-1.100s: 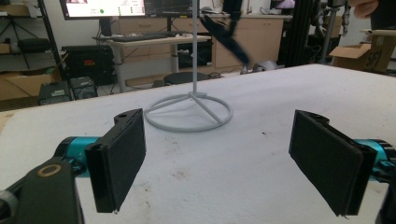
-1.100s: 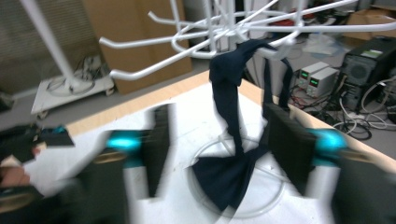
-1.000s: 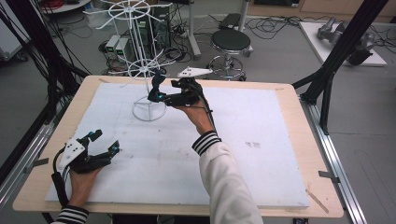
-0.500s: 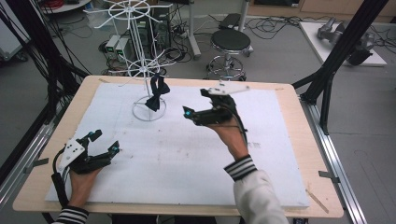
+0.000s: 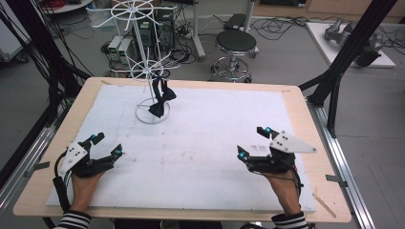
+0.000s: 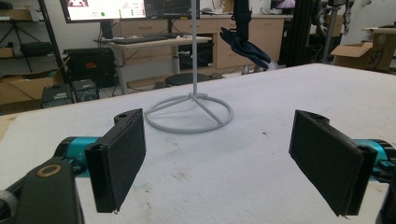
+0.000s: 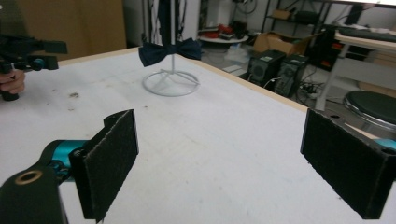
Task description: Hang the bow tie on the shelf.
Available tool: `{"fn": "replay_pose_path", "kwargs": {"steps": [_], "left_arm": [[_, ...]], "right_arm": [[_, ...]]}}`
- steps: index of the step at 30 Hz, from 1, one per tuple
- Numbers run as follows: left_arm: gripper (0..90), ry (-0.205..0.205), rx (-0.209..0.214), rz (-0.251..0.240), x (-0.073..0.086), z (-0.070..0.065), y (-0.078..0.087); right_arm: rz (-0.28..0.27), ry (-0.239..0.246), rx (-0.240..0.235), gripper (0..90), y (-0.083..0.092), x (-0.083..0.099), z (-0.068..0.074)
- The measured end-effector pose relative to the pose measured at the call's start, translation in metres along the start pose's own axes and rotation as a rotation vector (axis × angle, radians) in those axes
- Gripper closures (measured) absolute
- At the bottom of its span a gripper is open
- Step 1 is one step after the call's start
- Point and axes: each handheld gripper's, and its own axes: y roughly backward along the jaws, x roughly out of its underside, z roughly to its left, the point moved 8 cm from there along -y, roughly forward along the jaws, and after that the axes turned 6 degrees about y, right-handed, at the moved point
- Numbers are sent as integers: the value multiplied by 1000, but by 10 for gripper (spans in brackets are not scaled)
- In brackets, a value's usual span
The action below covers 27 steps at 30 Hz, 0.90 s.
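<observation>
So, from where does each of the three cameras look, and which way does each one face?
High view: above the near table edge, looking forward and down; both hands, left gripper and right gripper show.
Left gripper view: on the left gripper, low, facing the white stand; its open jaws show.
Right gripper view: on the right gripper, facing the bow tie; its open jaws show.
Shared: all three show the stand and bow tie.

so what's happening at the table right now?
A person holds a gripper in each hand, both resting open and empty near the front edge of the white table: left gripper at the left, right gripper at the right. A dark bow tie hangs on the white wire stand at the far left of the table. Neither gripper is touching it.
</observation>
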Motion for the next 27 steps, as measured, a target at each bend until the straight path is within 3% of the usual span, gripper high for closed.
{"fn": "replay_pose_path", "kwargs": {"steps": [5,10,16,19,23,27], "left_arm": [[189,-3,-1,-3,0,0,0],[188,-4,-1,-8,0,-1,0],[187,-7,-2,-9,0,-1,0],[187,-11,-2,-12,0,-1,1],[186,-10,-2,-11,0,-1,1],[185,-6,-2,-13,-1,-1,0]], "right_arm": [[-56,-56,71,102,13,38,-6],[-83,-95,136,102,15,69,-16],[-145,-136,191,102,11,80,-22],[-147,-145,204,102,6,85,-21],[-124,-104,217,102,2,91,-18],[-123,-95,221,102,2,91,-17]]}}
